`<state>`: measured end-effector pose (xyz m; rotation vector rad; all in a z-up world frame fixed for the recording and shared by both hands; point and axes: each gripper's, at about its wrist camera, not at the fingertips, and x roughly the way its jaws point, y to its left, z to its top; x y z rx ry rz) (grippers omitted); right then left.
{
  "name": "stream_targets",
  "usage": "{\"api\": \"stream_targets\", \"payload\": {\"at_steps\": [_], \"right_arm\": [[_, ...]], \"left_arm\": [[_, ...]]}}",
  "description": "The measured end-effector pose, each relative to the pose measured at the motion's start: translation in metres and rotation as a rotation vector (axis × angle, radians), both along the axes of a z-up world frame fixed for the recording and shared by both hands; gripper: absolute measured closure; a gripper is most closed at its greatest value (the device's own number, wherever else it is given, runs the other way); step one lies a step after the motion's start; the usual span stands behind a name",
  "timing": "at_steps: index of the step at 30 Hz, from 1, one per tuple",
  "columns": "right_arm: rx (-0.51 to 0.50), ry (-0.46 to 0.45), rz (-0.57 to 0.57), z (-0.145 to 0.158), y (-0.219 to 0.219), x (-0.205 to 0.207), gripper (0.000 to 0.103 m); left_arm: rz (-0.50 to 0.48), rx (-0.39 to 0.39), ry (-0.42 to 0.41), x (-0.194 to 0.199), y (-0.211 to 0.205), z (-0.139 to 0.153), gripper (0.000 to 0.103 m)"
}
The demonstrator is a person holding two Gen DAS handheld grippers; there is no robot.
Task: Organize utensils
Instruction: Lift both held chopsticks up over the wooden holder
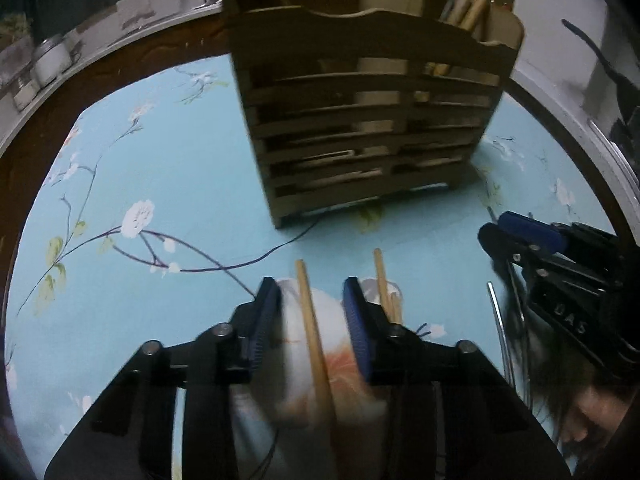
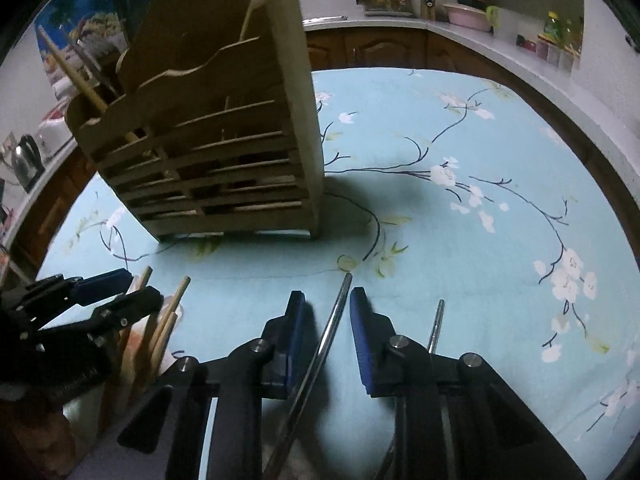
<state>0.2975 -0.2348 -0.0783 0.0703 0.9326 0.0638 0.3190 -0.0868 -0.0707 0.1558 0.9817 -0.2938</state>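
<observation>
A slatted wooden utensil holder stands on the blue floral tablecloth and also shows in the right wrist view; wooden sticks lean in its back compartments. My left gripper is open around a white cup that holds wooden chopsticks. My right gripper is open, and a metal utensil handle runs between its fingers without being clamped. A second metal handle lies just right of it. Each gripper shows in the other's view: the right gripper, the left gripper.
The blue floral tablecloth covers the table to the right of the holder. A counter with jars and dishes runs behind the table. A kettle stands at far left.
</observation>
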Motion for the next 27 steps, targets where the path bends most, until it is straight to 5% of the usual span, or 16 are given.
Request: {"api": "stream_targets", "payload": {"at_steps": [2, 4, 12, 17, 27], "right_arm": [[-0.023, -0.006, 0.008, 0.000, 0.001, -0.002, 0.087], [0.015, 0.006, 0.004, 0.000, -0.002, -0.002, 0.094], [0.227, -0.049, 0.020, 0.037, -0.016, -0.038, 0.099], [0.269, -0.140, 0.047, 0.077, -0.020, -0.064, 0.099], [0.289, -0.320, 0.092, 0.150, -0.026, -0.116, 0.099]], "left_arm": [[0.015, -0.016, 0.008, 0.007, 0.004, 0.000, 0.096], [0.018, -0.056, 0.036, 0.007, 0.010, 0.002, 0.099], [0.042, -0.201, -0.003, -0.032, 0.039, 0.034, 0.099], [0.040, -0.319, -0.080, -0.062, 0.059, 0.080, 0.099], [0.012, -0.404, -0.201, -0.115, 0.092, 0.141, 0.099]]}}
